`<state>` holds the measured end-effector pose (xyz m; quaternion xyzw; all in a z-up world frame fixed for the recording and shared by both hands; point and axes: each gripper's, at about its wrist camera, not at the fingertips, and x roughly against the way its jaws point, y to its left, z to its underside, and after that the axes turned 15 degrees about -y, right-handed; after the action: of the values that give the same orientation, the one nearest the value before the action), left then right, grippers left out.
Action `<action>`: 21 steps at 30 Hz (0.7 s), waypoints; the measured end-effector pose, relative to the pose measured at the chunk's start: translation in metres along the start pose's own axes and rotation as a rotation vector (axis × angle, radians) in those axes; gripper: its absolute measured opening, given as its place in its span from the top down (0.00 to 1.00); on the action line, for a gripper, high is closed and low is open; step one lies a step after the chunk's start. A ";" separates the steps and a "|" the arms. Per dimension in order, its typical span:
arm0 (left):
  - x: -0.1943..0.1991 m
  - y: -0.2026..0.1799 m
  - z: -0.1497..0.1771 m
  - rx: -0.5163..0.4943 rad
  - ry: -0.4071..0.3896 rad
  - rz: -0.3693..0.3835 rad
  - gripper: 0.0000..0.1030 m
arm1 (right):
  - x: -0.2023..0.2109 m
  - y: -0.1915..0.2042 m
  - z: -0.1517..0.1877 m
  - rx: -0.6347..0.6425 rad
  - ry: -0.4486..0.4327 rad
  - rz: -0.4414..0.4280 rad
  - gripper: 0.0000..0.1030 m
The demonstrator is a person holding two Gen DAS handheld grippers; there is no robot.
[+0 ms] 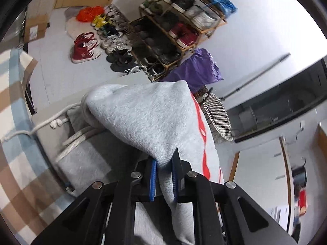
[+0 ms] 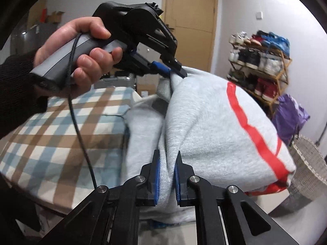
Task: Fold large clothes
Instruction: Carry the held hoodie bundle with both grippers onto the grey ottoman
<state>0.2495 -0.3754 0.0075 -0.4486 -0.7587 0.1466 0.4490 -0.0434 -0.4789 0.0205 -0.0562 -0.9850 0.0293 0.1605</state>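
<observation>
Right wrist view: the grey sweatshirt (image 2: 204, 126), with a red stripe running toward 5 o'clock, hangs bunched over the edge of the plaid blanket (image 2: 61, 130) at 9 o'clock. It looks thick, soft and floppy, fairly heavy for cloth; best taken at folded edges. The right gripper (image 2: 167, 175) pinches a fold at 6 o'clock, jaws nearly closed on fabric. The left gripper (image 2: 171, 71), at 12 o'clock, nips another edge.

Wooden shoe rack (image 1: 179, 26) full of shoes, purple bag (image 2: 290, 116) beside it, wicker basket (image 2: 308, 163), checked blanket (image 2: 61, 130), wooden door (image 2: 192, 20)
</observation>
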 end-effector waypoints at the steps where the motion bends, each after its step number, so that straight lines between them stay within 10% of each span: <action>1: 0.003 0.000 0.003 -0.015 0.009 -0.005 0.93 | 0.000 -0.001 0.000 -0.022 0.004 -0.027 0.90; 12: 0.001 0.053 0.037 0.013 0.072 0.034 0.92 | -0.027 0.003 0.042 0.010 0.197 -0.129 0.89; 14: -0.003 0.055 0.039 0.003 0.102 0.022 0.85 | -0.027 0.003 0.048 -0.005 0.217 -0.139 0.89; 16: -0.009 0.060 0.038 0.016 0.179 -0.032 0.49 | -0.029 0.002 0.048 -0.010 0.233 -0.145 0.89; 21: 0.015 0.070 0.006 0.134 0.011 -0.001 0.43 | -0.028 -0.005 0.050 -0.044 0.238 -0.163 0.88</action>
<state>0.2804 -0.3236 -0.0309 -0.4177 -0.7450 0.1944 0.4823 -0.0340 -0.4893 -0.0353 0.0173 -0.9607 -0.0122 0.2768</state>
